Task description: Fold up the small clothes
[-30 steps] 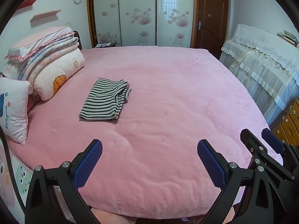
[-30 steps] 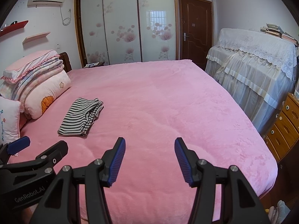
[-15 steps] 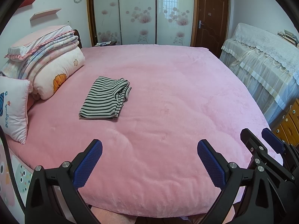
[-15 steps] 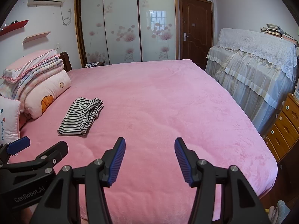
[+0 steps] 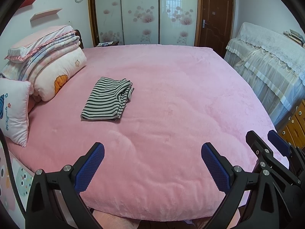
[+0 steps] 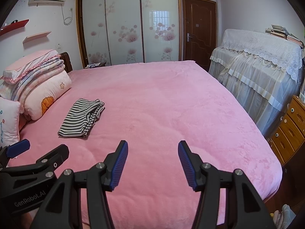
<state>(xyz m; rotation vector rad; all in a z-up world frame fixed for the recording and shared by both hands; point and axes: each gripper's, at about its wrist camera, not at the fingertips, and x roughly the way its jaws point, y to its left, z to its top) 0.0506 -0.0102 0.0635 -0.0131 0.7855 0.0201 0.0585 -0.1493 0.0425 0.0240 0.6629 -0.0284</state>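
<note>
On the pink bed (image 5: 171, 99) a folded striped garment (image 5: 107, 100) lies flat, toward the side where the stacked quilts (image 5: 51, 64) and pillows are piled, and well apart from both grippers. The rest of the bed around the garment is bare pink blanket, running wide to the far edge by the sliding wardrobe doors (image 6: 125, 26) and to the side edge facing the lace-covered furniture (image 6: 261, 63). The near edge of the bed curves just under the tools. The left gripper (image 5: 152, 164) hangs over that near edge with its blue fingers spread wide and nothing between them. The right gripper (image 6: 152, 164) is beside it, farther from the garment, its fingers also spread over bare blanket, holding nothing. In the right wrist view the left tool's black body reads "GenRobot.AI". A small white pillow (image 5: 13, 110) beside the garment's side of the bed carries script that looks like "Playmate". A wooden drawer chest (image 6: 291, 126) stands past the bed's corner, below the lace cover.
</note>
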